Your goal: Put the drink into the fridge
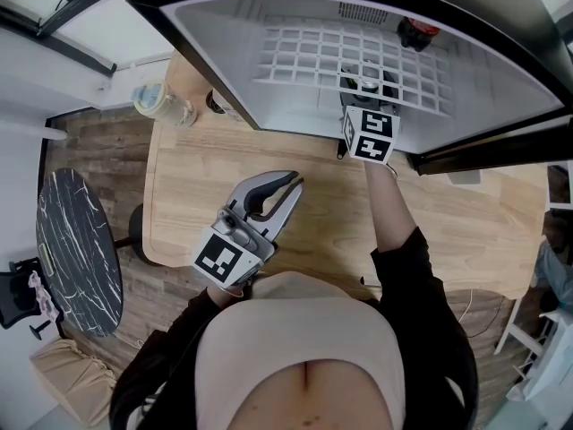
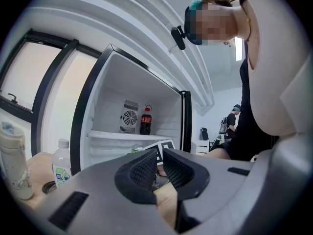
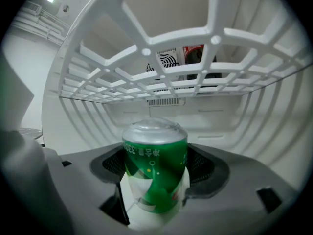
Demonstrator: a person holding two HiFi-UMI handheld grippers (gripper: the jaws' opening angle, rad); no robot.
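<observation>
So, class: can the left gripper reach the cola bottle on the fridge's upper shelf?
Probably yes: the fridge is open, nothing stands before the cola bottle, and the right gripper holds the can below the upper shelf.

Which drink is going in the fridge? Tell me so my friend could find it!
Find the open white fridge on the wooden table and look under its white wire shelf. There the right gripper holds a short green and white metal can. The other drink inside, a dark red-capped bottle, stands on the shelf above.
</observation>
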